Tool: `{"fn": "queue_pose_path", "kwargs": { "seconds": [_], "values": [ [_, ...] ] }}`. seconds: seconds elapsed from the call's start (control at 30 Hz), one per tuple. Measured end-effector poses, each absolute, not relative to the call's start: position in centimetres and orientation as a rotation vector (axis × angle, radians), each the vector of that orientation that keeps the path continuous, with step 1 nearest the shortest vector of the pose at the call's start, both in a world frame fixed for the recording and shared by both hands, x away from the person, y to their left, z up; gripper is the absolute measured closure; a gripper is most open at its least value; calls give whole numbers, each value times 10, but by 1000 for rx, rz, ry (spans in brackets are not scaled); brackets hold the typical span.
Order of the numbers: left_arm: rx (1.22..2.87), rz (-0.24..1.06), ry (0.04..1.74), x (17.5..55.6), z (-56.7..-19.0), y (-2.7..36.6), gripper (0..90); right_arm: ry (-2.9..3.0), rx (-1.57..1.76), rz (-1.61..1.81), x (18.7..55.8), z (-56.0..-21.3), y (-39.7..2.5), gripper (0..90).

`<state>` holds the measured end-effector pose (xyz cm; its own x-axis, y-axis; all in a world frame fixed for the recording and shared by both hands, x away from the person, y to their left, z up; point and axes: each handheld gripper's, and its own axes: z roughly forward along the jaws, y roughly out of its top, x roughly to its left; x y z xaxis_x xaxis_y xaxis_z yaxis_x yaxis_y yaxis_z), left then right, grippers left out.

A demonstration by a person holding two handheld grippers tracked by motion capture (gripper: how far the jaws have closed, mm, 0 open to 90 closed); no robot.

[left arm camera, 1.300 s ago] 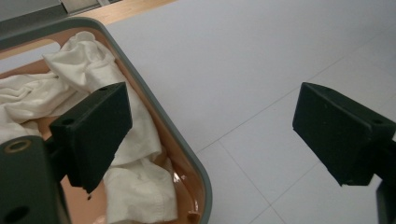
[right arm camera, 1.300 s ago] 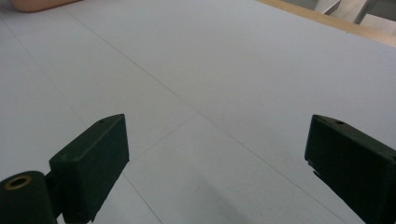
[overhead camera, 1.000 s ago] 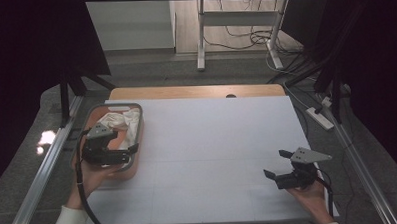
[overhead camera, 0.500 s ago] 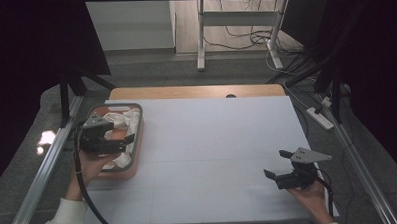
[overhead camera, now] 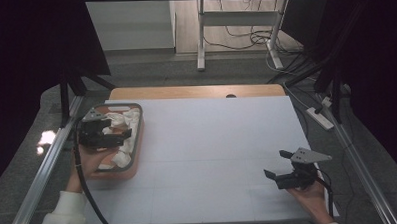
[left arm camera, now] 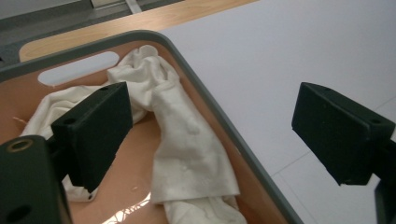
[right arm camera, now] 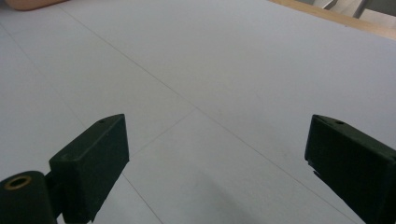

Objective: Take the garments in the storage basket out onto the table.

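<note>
A crumpled white cloth point(left arm camera: 183, 140) lies in an orange tray with a grey rim point(left arm camera: 208, 97) at the table's left side. In the high view the tray point(overhead camera: 136, 144) holds the cloth point(overhead camera: 122, 119), and my left gripper point(overhead camera: 121, 135) hovers over it, held by a hand. Its jaws stand wide open in the left gripper view point(left arm camera: 217, 133), one over the cloth and one past the tray's right rim, with nothing gripped. My right gripper point(overhead camera: 275, 163) rests in a hand near the front right. It is open point(right arm camera: 215, 158) over bare white table.
The white table top point(overhead camera: 212, 141) stretches between the two grippers, with a wooden strip point(overhead camera: 196, 91) along its far edge. Metal rails point(overhead camera: 43, 172) run along both sides. Beyond the table are a floor, cables and a desk frame point(overhead camera: 201, 37).
My left gripper has moved a little farther from the person, over the tray and cloth. The right gripper has stayed put.
</note>
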<state>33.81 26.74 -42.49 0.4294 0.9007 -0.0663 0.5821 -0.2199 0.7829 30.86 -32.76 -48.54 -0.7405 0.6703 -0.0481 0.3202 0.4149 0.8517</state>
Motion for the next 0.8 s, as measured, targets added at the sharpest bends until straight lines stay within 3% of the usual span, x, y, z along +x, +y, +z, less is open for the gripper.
{"fn": "queue_pose_path", "kwargs": {
  "seconds": [0.2, 0.8],
  "values": [
    [1893, 562, 1266, 347, -423, 273, 125, 2300, 851, 1258, 310, -488, -327, 61],
    [1890, 508, 1361, 382, -422, 297, 121, 2306, 850, 1229, 309, -490, -325, 61]
  ]
}}
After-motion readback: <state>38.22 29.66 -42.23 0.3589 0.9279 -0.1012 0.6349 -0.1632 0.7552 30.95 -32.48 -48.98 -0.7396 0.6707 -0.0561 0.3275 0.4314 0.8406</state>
